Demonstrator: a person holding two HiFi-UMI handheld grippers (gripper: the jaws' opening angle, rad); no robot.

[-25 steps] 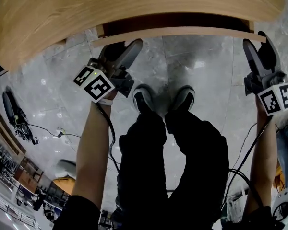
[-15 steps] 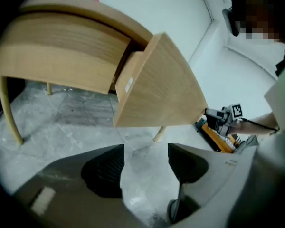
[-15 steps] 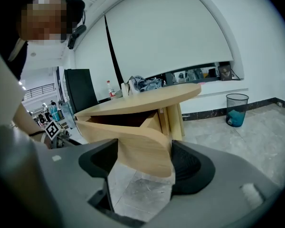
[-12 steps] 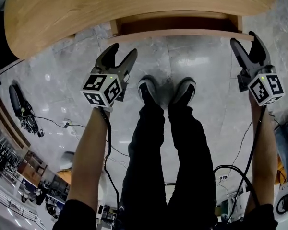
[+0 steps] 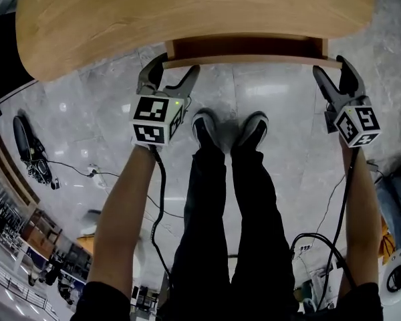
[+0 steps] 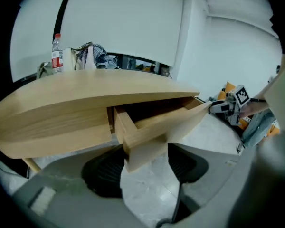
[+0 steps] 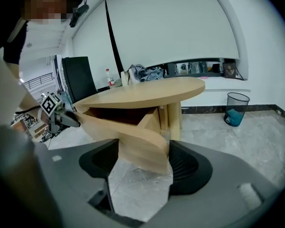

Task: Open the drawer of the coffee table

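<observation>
Tongs, count: two, one in each hand, each with a black-and-white marker cube.
Left tongs (image 5: 170, 74) (image 6: 145, 167): jaws stand apart around the lower corner of the drawer front. The corner meets the left pad, with a gap at the right pad; no clamp.
Right tongs (image 5: 334, 69) (image 7: 142, 165): jaws wide and closing. The other end of the drawer front sits between them, and no pinch is visible.
Drawer, count: one light-wood drawer with a curved front panel (image 5: 247, 60) (image 6: 161, 122) (image 7: 133, 137).
Drawer, place: spans from one pair of tongs to the other, one end inside each pair's jaws, under the front edge of the surface.
Drawer, axis: long axis runs level from left tongs to right tongs. The front faces the person and the open top faces up.
Drawer, look: partly pulled out, pale grained wood, dark brown hollow behind the front, plain side walls; no handle can be made out.
Surface, count: one oval light-wood coffee table (image 5: 187, 12) (image 6: 61, 108) (image 7: 147, 91), beyond and above both tongs.
On the surface, far side from the tongs: one clear plastic bottle with a red cap (image 6: 57, 53) (image 7: 108, 77) and one heap of crumpled cloth (image 6: 92, 56).
Floor: grey polished stone tiles (image 5: 281, 112) below both tongs.
Shoes, count: two dark shoes with pale rims (image 5: 230, 132), between the tongs and nearer the person.
Beyond the right tongs: one black office chair (image 7: 78, 82) and one dark mesh waste bin (image 7: 236, 109).
</observation>
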